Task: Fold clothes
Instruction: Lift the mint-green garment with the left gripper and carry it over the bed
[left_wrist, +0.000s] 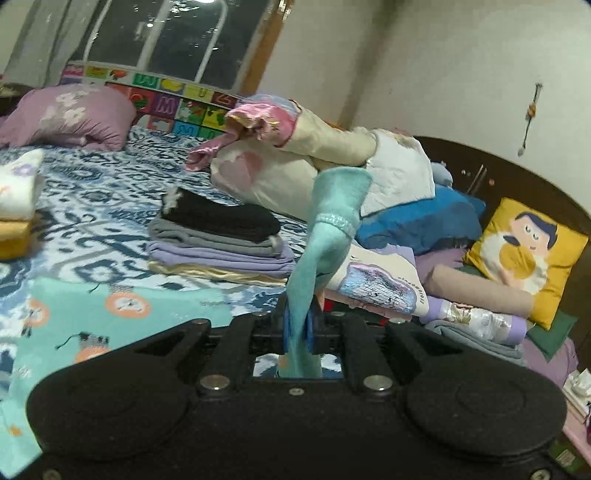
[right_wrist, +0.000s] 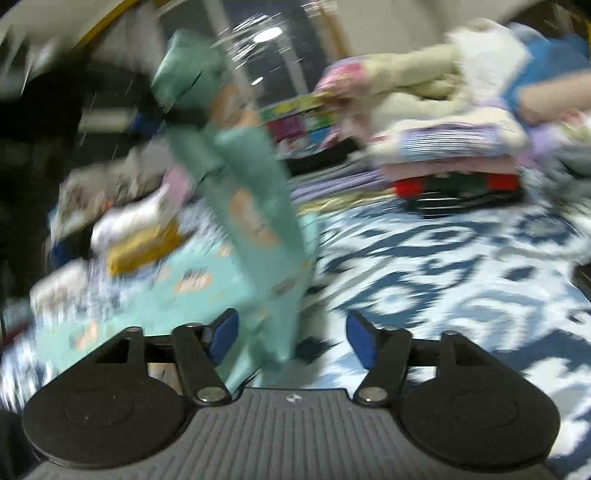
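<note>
A turquoise printed garment (left_wrist: 325, 236) rises in a twisted strip from my left gripper (left_wrist: 298, 328), which is shut on it; the rest (left_wrist: 110, 306) lies spread on the bed at lower left. In the blurred right wrist view the same turquoise garment (right_wrist: 255, 221) hangs in a strip down the middle left, lifted above the bed. My right gripper (right_wrist: 291, 339) is open, its blue pads (right_wrist: 360, 338) wide apart, and the hanging strip passes between them without being clamped.
The bed has a blue and white patterned sheet (left_wrist: 110, 192). Folded stacks stand on it: black, grey and purple clothes (left_wrist: 221, 240), a white and yellow stack (left_wrist: 18, 206), a cream and pink stack (right_wrist: 454, 162). Pillows (left_wrist: 66, 114) and a yellow cushion (left_wrist: 524, 258) lie behind.
</note>
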